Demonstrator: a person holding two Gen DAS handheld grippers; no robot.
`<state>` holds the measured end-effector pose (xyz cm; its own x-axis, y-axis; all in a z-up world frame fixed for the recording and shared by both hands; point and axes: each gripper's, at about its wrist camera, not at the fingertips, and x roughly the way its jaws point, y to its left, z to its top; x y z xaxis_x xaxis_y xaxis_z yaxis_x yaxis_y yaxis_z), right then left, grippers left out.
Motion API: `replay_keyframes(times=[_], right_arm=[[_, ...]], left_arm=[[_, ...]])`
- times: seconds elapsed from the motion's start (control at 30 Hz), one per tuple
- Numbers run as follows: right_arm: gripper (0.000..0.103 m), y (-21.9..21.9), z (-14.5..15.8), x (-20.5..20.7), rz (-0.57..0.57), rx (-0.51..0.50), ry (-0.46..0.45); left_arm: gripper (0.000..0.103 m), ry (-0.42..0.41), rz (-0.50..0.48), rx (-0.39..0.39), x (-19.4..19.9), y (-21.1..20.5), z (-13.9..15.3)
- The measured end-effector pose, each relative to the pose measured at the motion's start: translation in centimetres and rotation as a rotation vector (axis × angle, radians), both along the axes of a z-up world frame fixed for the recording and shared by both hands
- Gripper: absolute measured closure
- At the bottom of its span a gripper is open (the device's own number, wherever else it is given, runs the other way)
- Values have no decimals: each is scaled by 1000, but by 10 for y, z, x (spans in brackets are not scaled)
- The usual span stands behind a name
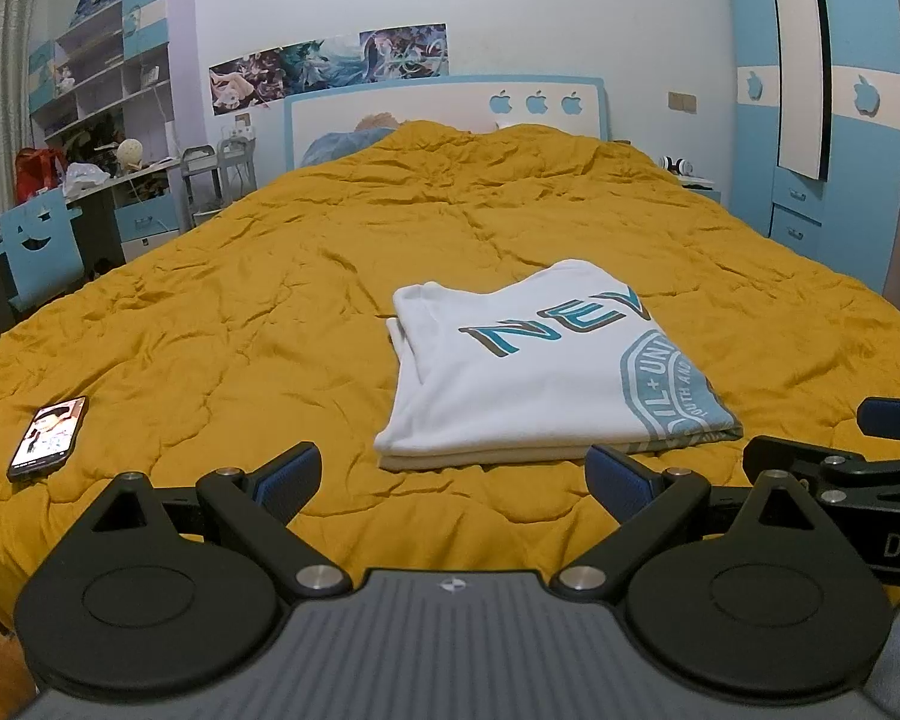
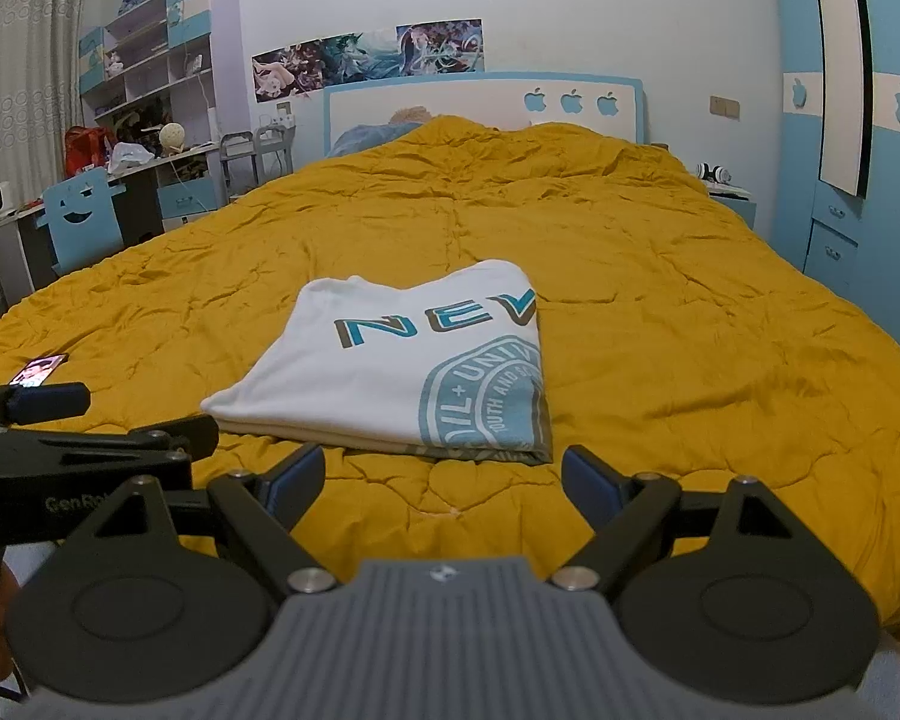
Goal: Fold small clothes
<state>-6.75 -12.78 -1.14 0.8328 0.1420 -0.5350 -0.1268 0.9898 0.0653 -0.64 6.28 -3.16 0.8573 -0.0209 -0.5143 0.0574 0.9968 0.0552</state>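
Black two-finger left gripper point(image 1: 453, 474) nearest, jaws spread, empty; black right gripper point(image 2: 444, 477) likewise. Rumpled mustard-yellow quilt point(image 1: 270, 300) beneath. Folded white printed T-shirt point(image 1: 528, 372) just ahead, unobstructed. Dark smartphone point(image 1: 48, 438) far left.

you've got one folded t-shirt point(image 1: 528, 372) at 12 o'clock, one phone point(image 1: 48, 437) at 9, two grippers, one quilt point(image 1: 270, 300)

The folded white T-shirt point(image 2: 390, 372) reads "NEV" above a round seal lettered "UNIV". The left gripper's arm point(image 2: 78, 480) reads "GenRo".
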Motion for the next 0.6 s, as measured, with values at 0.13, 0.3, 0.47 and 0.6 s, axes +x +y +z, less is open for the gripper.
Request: replay_keyframes(times=[0.13, 0.3, 0.47, 0.6], right_arm=[[21, 0, 0, 0, 1, -1, 0], [21, 0, -1, 1, 3, -2, 4], [21, -1, -1, 2, 9, -7, 5], [21, -1, -1, 2, 11, -8, 6]], left_arm=[[0, 0, 2, -1, 0, 0, 0], [0, 0, 1, 0, 0, 0, 0], [0, -1, 1, -1, 0, 1, 0], [0, 0, 1, -1, 0, 1, 0]])
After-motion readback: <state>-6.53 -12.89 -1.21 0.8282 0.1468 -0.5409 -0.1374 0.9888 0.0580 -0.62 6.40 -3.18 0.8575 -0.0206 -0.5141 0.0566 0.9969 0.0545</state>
